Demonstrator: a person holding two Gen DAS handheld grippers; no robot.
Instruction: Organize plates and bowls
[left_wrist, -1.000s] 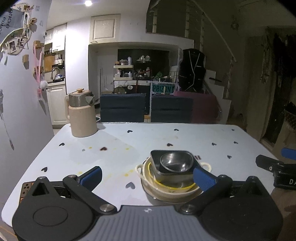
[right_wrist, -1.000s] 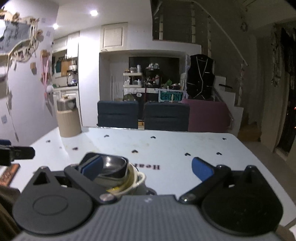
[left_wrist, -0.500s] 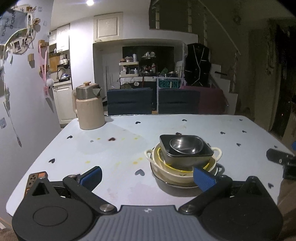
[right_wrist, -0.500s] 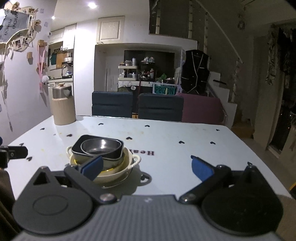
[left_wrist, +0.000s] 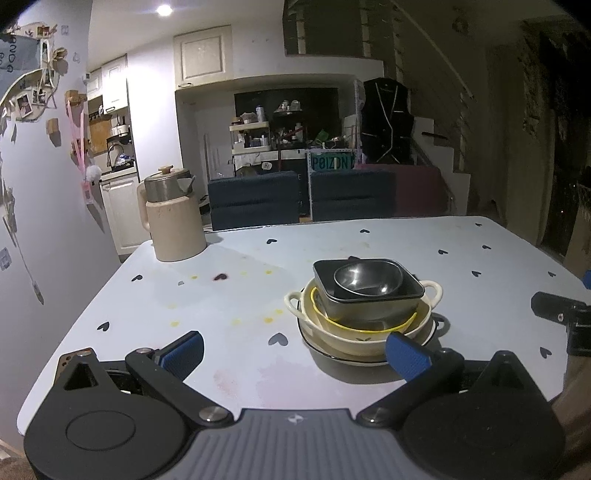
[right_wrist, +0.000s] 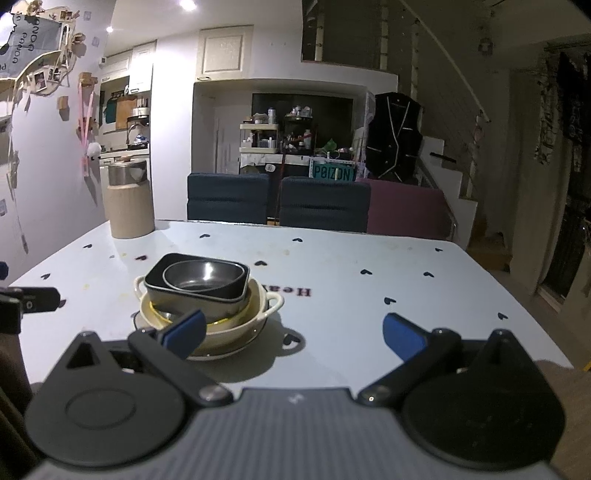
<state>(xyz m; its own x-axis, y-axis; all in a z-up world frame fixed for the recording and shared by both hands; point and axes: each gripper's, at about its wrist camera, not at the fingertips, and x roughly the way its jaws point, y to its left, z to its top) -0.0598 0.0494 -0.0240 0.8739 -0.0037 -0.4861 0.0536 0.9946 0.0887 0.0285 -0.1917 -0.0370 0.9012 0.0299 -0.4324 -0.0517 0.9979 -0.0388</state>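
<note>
Bowls and plates sit nested in one stack (left_wrist: 364, 314) on my pale blue table (left_wrist: 236, 306), toward the near edge, between my two grippers. From the bottom up I see a dark-rimmed plate (left_wrist: 340, 355), a cream two-handled bowl (left_wrist: 354, 338), a yellow-rimmed bowl (left_wrist: 369, 325), a square dark dish (left_wrist: 369, 295) and a small steel bowl (left_wrist: 365, 280) resting inside it. My left gripper (left_wrist: 295, 354) has its fingers spread wide and holds nothing; its right blue pad (left_wrist: 406, 356) overlaps the stack's near right edge in the view, though I cannot tell whether it touches. My right gripper (right_wrist: 293, 330) is likewise spread and empty, with its left blue pad (right_wrist: 186, 330) in front of the stack (right_wrist: 207, 299), hiding part of the cream bowl's near wall. Each gripper shows at the edge of the other's view: the right one (left_wrist: 561, 314) at the far right of the left camera, the left one (right_wrist: 27, 302) at the far left of the right camera. A beige kettle (left_wrist: 173, 218) with a metal lid stands well apart at the table's far left corner. Small black heart prints and a few yellow and dark stains (left_wrist: 221, 276) mark the tabletop between kettle and stack. Two dark blue chairs (left_wrist: 255, 199) and a maroon seat (left_wrist: 417, 190) stand beyond the far edge, with cluttered shelves (left_wrist: 255, 136) behind them.
</note>
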